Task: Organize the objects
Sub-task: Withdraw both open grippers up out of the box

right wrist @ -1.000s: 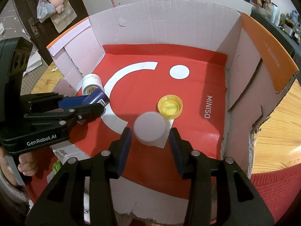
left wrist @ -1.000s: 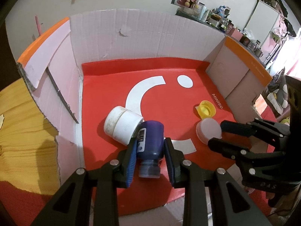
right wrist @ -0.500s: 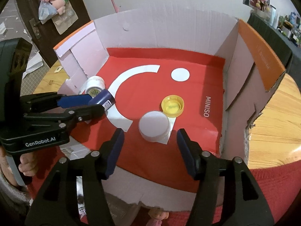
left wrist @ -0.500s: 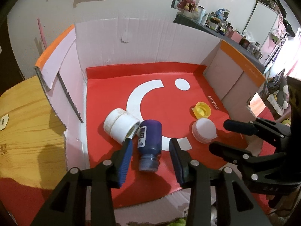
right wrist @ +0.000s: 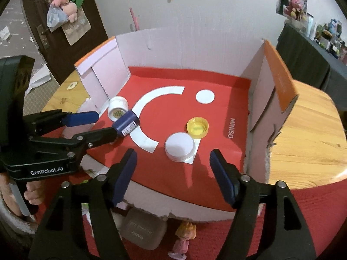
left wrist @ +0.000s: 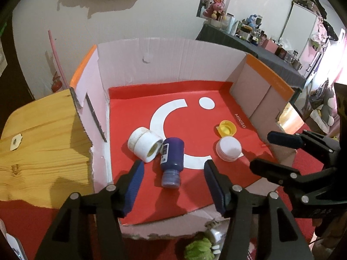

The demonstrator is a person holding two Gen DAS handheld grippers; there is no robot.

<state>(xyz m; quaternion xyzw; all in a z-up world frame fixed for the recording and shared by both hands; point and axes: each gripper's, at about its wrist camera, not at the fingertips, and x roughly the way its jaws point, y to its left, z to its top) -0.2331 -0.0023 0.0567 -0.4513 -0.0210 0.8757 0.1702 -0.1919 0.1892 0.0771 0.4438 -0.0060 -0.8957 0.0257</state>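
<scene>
Left gripper: jaws just opened, empty; blue bottle lies released.
Right gripper: jaws just opened, empty; white cap down.
Risk: bottle, on its side, may roll into white jar.

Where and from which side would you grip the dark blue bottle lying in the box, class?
Grip the dark blue bottle across its wider body, coming down from above. It lies on its side, cap toward the box's torn near edge, with the white jar close against one flank, so keep that finger slim.

Box walls around open floor
</scene>
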